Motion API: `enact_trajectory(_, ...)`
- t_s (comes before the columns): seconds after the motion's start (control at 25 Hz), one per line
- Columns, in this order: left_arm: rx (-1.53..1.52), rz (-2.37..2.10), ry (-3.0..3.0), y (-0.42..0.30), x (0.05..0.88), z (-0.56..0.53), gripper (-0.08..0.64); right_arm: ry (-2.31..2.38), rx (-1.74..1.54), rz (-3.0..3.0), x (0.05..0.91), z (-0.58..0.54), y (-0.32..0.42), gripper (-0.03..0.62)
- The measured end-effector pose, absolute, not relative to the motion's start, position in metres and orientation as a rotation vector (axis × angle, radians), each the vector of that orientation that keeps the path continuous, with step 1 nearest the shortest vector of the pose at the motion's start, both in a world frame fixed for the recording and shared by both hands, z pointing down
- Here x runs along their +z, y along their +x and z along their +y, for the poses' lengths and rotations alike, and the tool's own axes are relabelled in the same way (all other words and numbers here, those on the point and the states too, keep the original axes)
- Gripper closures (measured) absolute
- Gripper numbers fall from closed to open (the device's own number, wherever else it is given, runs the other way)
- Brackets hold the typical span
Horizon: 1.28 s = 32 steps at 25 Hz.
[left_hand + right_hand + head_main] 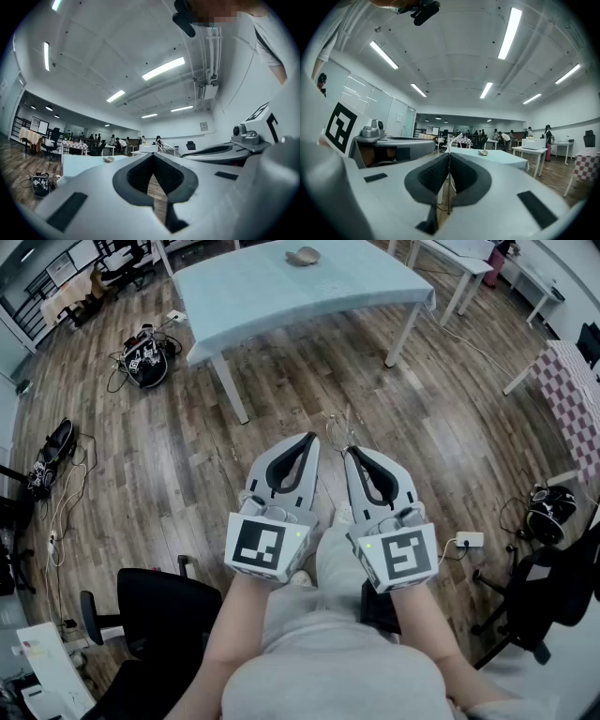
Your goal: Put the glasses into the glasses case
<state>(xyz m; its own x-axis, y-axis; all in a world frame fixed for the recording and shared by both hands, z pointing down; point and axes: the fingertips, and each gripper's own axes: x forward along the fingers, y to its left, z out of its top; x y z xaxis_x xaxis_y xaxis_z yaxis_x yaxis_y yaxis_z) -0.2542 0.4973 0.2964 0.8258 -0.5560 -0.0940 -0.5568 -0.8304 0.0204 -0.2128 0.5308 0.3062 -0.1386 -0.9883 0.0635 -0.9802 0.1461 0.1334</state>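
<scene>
Holding: right gripper (449, 155) clenched on thin wire glasses (456, 138)
Left gripper (153, 155): clenched, nothing in it
Glasses case (303, 256): on far table (281, 296), well apart from both grippers
Progress: glasses in hand; carrying over and insertion left

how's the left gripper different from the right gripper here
The right gripper is clamped on the thin-framed glasses, which stick out past its tips; the left gripper is shut on nothing. The left gripper's marker cube shows a different pattern from the right gripper's. Both are held level, side by side, pointing toward the blue table.
</scene>
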Motion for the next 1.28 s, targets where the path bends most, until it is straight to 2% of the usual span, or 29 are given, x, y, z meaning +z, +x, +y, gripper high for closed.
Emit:
enact_trajectory(0.48,0.154,0.915,-2.972,-0.238,0.283,0.497,0.554,1.972,-0.102,-2.301,0.294,0.524,-0.206,0.578)
enact_trajectory(1.28,0.123,0.958,-2.973,-0.108,0.29,0.353,0.554,1.901,0.0,-2.334,0.307,0.381,-0.075,0.578)
